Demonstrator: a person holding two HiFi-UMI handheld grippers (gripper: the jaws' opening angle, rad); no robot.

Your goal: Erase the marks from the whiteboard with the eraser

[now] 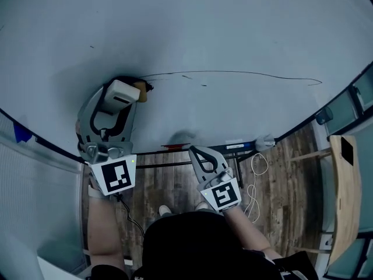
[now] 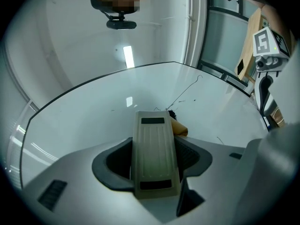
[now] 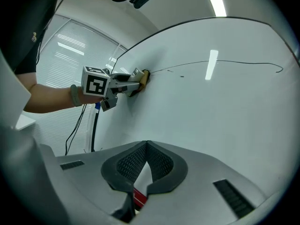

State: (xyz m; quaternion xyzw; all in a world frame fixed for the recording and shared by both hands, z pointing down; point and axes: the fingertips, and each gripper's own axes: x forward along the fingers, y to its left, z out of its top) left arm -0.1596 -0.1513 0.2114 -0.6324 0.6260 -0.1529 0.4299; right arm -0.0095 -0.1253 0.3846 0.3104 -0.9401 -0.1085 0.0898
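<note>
**Eraser at left end of line, wipe barely started**

Eraser (image 2: 154,149) is clamped in the left tongs (image 1: 121,101). Its felt edge sits against the whiteboard (image 1: 221,22), right at the left end of the long thin black line (image 1: 245,73). The line looks whole to the right, so erasing seems only just begun. Right tongs (image 3: 146,146) are closed tip to tip on nothing, low near the marker tray (image 1: 233,146). Next move probably needs a firm drag rightward along the line, plus the small speck (image 1: 203,85).
</note>
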